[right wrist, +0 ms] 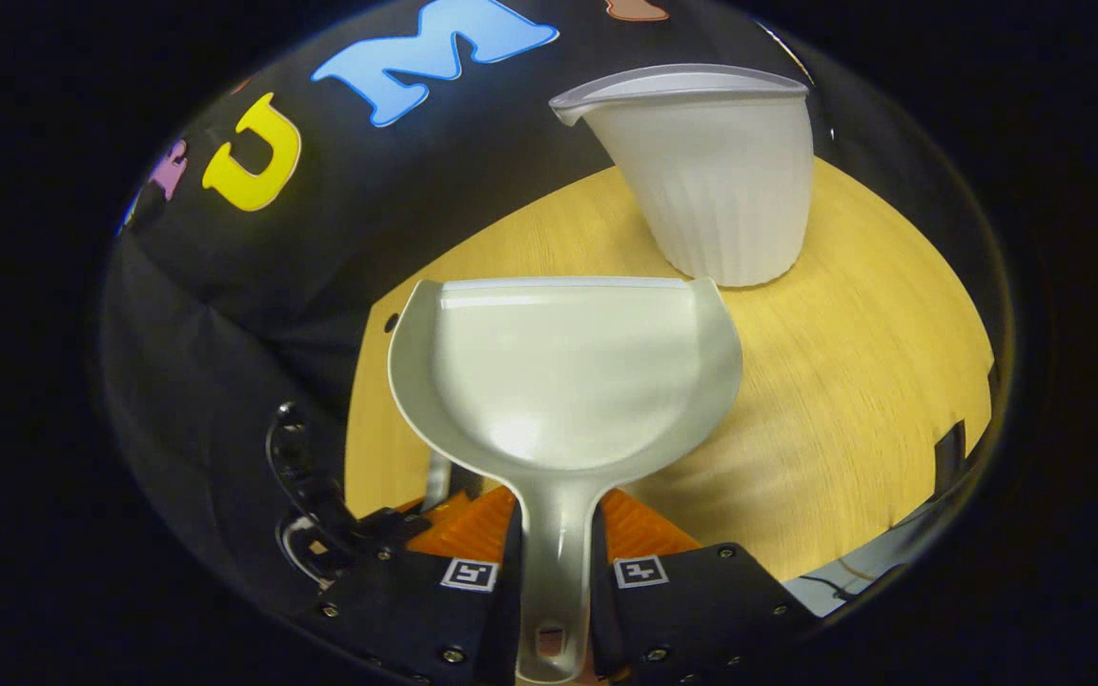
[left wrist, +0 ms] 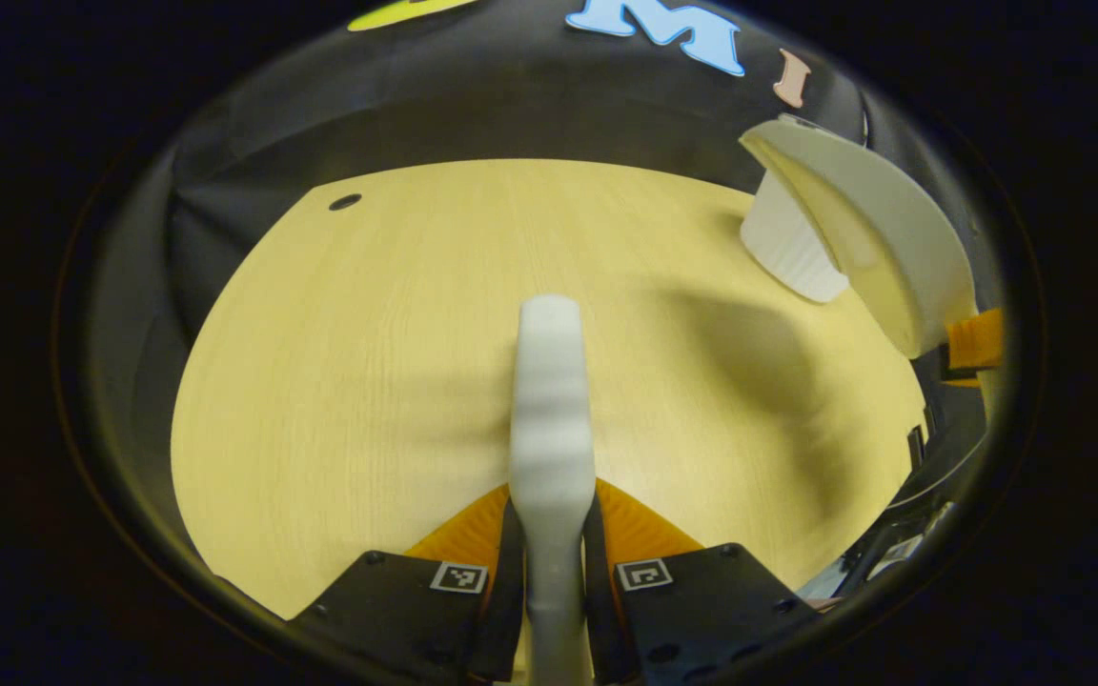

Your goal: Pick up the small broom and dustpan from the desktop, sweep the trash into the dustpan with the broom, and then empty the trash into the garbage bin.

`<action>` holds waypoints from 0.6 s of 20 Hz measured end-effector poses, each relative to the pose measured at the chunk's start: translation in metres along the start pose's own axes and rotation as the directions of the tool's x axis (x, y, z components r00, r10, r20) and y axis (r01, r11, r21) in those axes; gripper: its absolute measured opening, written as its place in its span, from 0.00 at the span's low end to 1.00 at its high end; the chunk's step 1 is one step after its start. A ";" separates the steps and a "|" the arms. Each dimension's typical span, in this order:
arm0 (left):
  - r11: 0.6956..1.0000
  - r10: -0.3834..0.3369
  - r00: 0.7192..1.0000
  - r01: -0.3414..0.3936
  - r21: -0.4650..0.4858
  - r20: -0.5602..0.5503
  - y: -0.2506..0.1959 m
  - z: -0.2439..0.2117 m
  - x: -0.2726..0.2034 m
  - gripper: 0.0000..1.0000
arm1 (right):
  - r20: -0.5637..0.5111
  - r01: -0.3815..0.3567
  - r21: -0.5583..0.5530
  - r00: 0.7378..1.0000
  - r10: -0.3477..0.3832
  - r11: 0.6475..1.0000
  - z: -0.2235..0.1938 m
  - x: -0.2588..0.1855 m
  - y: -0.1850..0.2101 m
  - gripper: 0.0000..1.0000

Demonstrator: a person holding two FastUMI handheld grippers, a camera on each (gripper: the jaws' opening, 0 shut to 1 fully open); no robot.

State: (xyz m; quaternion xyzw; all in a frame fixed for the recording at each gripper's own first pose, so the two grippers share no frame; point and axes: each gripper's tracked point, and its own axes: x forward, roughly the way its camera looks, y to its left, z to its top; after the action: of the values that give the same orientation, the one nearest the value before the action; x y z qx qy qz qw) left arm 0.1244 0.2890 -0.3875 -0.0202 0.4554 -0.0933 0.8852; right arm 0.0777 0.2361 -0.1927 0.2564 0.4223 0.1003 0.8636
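Observation:
My left gripper (left wrist: 551, 519) is shut on the small white broom (left wrist: 549, 400), which points forward over the wooden desktop (left wrist: 368, 333). In the right gripper view, my right gripper (right wrist: 557, 524) is shut on the handle of the pale dustpan (right wrist: 563, 372). The pan is held above the desk with its mouth toward the white ribbed garbage bin (right wrist: 721, 181), and its inside looks bare. In the left gripper view the dustpan (left wrist: 878, 238) hangs tilted at the upper right, just in front of the garbage bin (left wrist: 792, 248).
A small dark hole (left wrist: 345, 202) sits in the desktop near its far left edge. The black cloth wall (left wrist: 511, 105) rises right behind the desk. Dark cabling and hardware (right wrist: 306, 486) lie at the desk's edge beside my right gripper.

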 end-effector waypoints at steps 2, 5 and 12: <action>1.000 0.009 1.000 -0.009 0.008 -0.001 0.000 0.005 -0.004 0.38 | 0.017 0.060 -0.058 0.998 -0.059 0.997 -0.009 0.014 -0.014 0.30; 1.000 0.019 1.000 -0.019 0.006 -0.008 -0.002 0.012 -0.010 0.38 | 0.051 0.126 -0.126 0.991 -0.121 0.984 -0.016 0.030 -0.030 0.30; 0.999 0.041 0.999 -0.041 0.002 -0.013 -0.034 0.033 -0.012 0.35 | 0.051 0.224 -0.243 0.975 -0.218 0.944 -0.034 0.055 -0.056 0.30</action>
State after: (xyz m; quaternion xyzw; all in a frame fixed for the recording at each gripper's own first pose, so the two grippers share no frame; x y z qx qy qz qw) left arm 0.1395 0.2566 -0.3550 -0.0094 0.4613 -0.0756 0.8840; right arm 0.0829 0.2218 -0.2767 0.0990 0.4225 0.0517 0.8995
